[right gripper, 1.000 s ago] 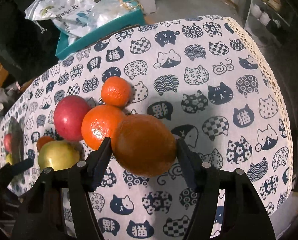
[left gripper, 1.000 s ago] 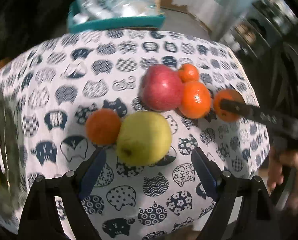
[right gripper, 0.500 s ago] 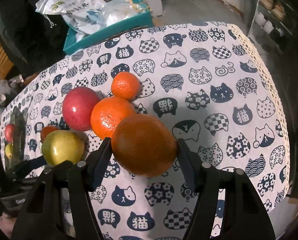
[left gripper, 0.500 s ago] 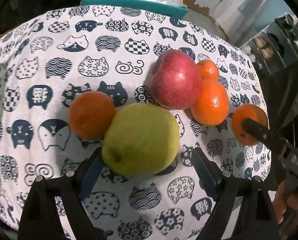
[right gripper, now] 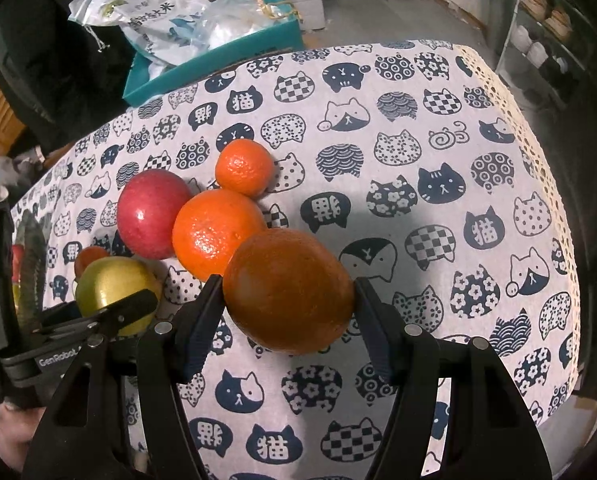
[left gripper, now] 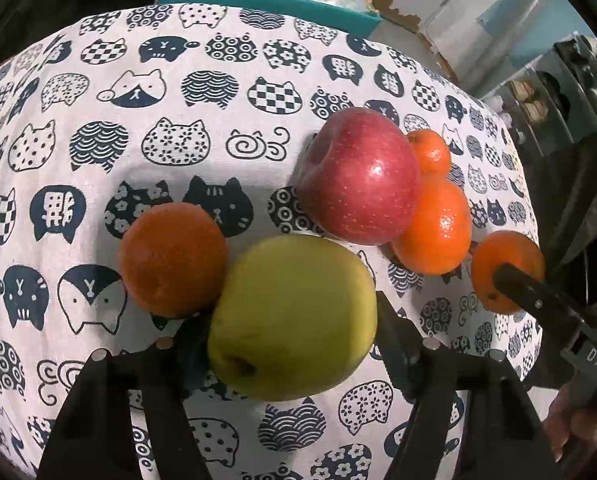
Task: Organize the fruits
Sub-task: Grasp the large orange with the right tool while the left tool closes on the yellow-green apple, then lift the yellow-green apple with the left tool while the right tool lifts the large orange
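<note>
A green apple (left gripper: 294, 316) lies on the cat-print tablecloth (left gripper: 178, 120) between the fingers of my left gripper (left gripper: 294, 332). Its jaws are closing and both pads touch the apple's sides. A dark orange (left gripper: 172, 258) rests against the apple's left. Behind it sit a red apple (left gripper: 358, 188), a bright orange (left gripper: 434, 232) and a small mandarin (left gripper: 428, 154). My right gripper (right gripper: 286, 296) is shut on another dark orange (right gripper: 288, 292), just in front of the bright orange (right gripper: 216, 232). The green apple (right gripper: 114, 288) shows at the left of the right wrist view.
A teal tray (right gripper: 214, 60) with plastic bags stands beyond the table's far edge. The cloth's lace edge (right gripper: 554, 200) runs down the right side. A clear bowl (right gripper: 32, 264) with fruit in it sits at the far left. Shelves (right gripper: 546, 20) stand at the right.
My left gripper came down over the green apple and its fingers drew in from wide apart to the apple's sides. The right gripper kept still with its orange.
</note>
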`<state>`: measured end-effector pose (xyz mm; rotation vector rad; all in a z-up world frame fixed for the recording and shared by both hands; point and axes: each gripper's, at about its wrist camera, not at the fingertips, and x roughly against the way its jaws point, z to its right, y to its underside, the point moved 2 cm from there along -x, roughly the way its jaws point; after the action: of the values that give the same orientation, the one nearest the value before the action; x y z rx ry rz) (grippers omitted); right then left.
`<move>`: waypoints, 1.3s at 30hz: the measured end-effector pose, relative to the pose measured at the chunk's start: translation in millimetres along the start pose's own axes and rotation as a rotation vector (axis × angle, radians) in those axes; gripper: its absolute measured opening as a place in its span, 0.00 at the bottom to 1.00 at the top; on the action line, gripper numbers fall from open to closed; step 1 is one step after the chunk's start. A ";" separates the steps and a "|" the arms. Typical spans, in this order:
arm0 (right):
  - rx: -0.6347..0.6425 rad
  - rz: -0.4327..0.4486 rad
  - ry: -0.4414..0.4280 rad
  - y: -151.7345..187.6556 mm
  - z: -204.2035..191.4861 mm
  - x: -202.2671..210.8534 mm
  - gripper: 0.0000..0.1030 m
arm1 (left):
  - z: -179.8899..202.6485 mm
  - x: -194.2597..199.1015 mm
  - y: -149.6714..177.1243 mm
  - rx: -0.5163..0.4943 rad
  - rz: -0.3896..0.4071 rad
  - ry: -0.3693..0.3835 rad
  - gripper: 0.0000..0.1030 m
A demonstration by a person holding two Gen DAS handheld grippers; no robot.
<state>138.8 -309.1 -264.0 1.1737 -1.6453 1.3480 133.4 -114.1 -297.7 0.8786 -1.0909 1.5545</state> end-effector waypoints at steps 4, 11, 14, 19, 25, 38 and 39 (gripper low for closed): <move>0.018 0.012 0.009 -0.6 -4.6 3.1 0.63 | -1.2 5.0 5.5 -0.035 0.013 -0.012 0.70; 0.060 0.054 0.029 -3.3 -15.6 16.5 0.63 | 8.0 23.8 15.0 -0.109 0.037 -0.026 0.66; 0.076 0.075 0.031 -4.3 -21.3 24.0 0.63 | 11.6 33.3 18.0 -0.130 0.055 -0.031 0.66; 0.095 0.106 0.022 -5.1 -31.9 35.9 0.63 | 14.7 46.6 21.7 -0.162 0.080 -0.027 0.66; 0.119 0.161 0.014 -5.9 -43.5 55.2 0.62 | 21.1 70.1 26.0 -0.203 0.129 -0.029 0.66; 0.186 0.288 -0.014 -9.6 -71.8 102.9 0.62 | 38.7 134.4 29.1 -0.289 0.276 -0.032 0.66; 0.191 0.301 -0.016 -9.8 -74.5 108.1 0.62 | 38.2 137.5 28.5 -0.290 0.281 -0.032 0.66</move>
<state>108.4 -259.9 -145.8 1.0744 -1.7887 1.7195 74.1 -109.3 -164.9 0.5722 -1.4692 1.5584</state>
